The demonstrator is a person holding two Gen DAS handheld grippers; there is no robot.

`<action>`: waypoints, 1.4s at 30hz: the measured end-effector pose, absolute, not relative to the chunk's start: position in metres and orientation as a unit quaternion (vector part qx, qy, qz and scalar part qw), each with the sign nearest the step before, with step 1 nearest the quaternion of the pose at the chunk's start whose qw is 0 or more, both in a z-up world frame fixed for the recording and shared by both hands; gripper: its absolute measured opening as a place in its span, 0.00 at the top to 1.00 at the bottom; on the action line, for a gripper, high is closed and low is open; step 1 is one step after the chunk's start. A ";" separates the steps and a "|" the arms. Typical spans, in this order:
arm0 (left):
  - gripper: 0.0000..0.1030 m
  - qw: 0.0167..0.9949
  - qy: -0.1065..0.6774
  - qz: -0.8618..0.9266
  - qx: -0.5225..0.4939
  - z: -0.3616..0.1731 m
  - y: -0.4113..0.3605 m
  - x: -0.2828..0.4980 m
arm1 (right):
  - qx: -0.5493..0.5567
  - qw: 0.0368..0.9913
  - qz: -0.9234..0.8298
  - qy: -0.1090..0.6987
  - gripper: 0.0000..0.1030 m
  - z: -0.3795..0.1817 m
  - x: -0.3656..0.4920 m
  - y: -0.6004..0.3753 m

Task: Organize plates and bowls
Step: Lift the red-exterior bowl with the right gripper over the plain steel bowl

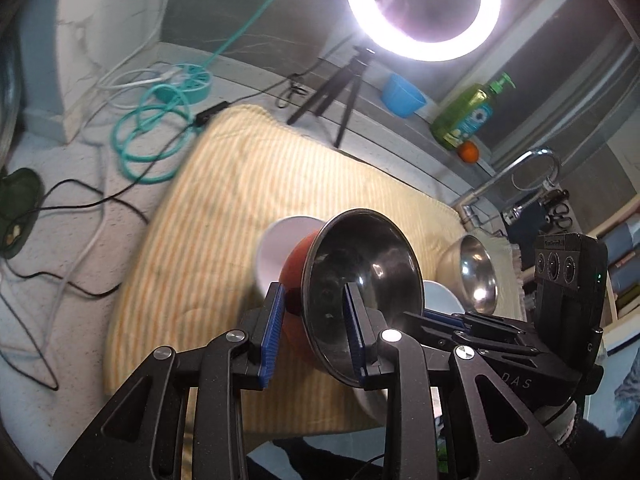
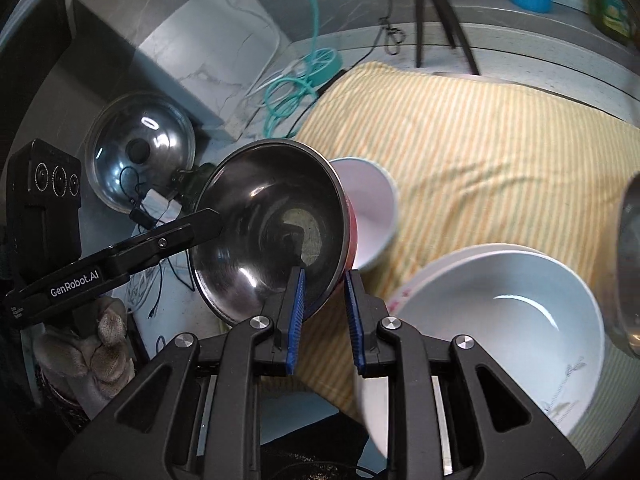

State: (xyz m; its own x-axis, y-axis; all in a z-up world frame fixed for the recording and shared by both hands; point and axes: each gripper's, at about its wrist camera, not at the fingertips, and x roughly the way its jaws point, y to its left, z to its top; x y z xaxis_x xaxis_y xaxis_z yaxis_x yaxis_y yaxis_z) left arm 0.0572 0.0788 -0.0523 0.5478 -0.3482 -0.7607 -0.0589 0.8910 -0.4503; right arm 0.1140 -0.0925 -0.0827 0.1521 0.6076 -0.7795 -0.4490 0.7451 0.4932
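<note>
A bowl (image 1: pixel 360 272), red outside and steel inside, hangs tilted above the yellow striped towel (image 1: pixel 240 184). My left gripper (image 1: pixel 314 332) is shut on its wall, one blue pad inside and one outside. My right gripper (image 2: pixel 325 316) is shut on the same bowl (image 2: pixel 272 232) at the near rim. In the right wrist view the left gripper (image 2: pixel 208 220) reaches the bowl's far rim. Behind it stands a white cup-shaped bowl (image 2: pixel 372 216). On the towel a white bowl (image 2: pixel 500 320) sits in a flowered plate (image 2: pixel 404 292). A steel bowl (image 1: pixel 476 276) leans beside them.
A ring light (image 1: pixel 422 4) on a tripod (image 1: pixel 344 88), a blue bowl (image 1: pixel 402 96), a green soap bottle (image 1: pixel 468 114) and an orange (image 1: pixel 468 152) line the back ledge. A faucet (image 1: pixel 532 164) rises at the right. Teal cable coils (image 1: pixel 152 140) and a glass lid (image 2: pixel 140 148) lie left.
</note>
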 end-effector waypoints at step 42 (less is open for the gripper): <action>0.75 0.814 0.512 -0.240 -0.130 -0.079 -0.172 0.165 | 0.131 0.813 0.172 0.541 0.80 -0.108 0.174 -0.353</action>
State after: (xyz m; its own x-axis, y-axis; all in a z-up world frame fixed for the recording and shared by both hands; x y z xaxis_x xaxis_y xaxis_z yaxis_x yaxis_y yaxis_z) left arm 0.1653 -0.1721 -0.0791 0.3601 -0.5238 -0.7720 0.2564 0.8512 -0.4580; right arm 0.1742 -0.3530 -0.1081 0.3560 0.4209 -0.8343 -0.1379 0.9067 0.3986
